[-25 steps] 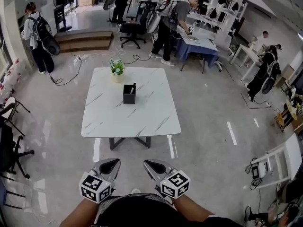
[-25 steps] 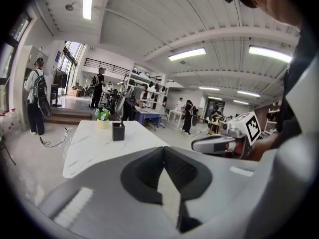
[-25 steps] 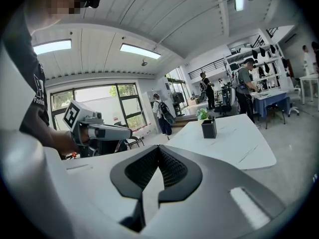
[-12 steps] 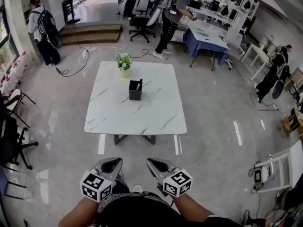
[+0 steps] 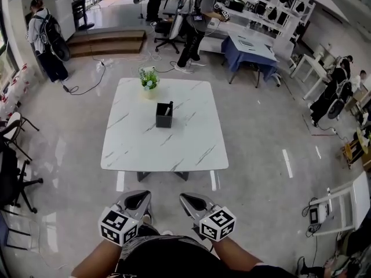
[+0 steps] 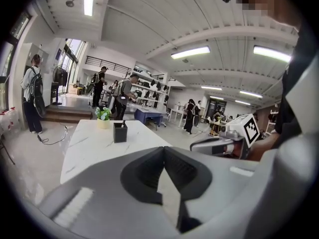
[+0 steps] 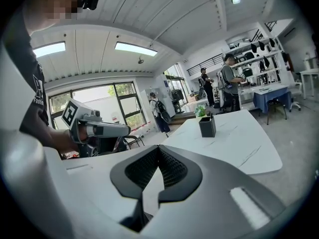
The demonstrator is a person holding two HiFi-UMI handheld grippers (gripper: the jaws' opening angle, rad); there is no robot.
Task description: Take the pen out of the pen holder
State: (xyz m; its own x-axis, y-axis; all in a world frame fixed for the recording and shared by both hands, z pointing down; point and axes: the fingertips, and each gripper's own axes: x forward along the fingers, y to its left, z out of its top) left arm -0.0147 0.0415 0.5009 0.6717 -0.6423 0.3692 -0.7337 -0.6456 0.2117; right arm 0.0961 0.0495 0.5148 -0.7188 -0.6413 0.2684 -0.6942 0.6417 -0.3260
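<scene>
Pen (image 5: 168, 106): one was counted; it was seen standing inside the pen holder (image 5: 164, 115), with only its upper end showing above the rim.
Pen, look: a slim stick was made out; finer detail was too small to be told.
Pen, axis: its long axis was held close to upright, with the top end tilted slightly towards one side of the holder.
Pen holder: one was counted, a dark, square, open-topped box, set near the middle of the far half of the table (image 5: 191, 146).
Table: one was counted, white with grey marble veins, square-topped.
Potted plant (image 5: 148, 80): one was counted, placed near the table's far edge, beyond the holder and apart from it.
Left gripper (image 5: 138, 197): its jaws were seen brought together at the tips, with nothing held; it was kept low by the person's body, well apart from the table.
Right gripper (image 5: 186, 198): its jaws were likewise closed on nothing; it was held beside the left one.
</scene>
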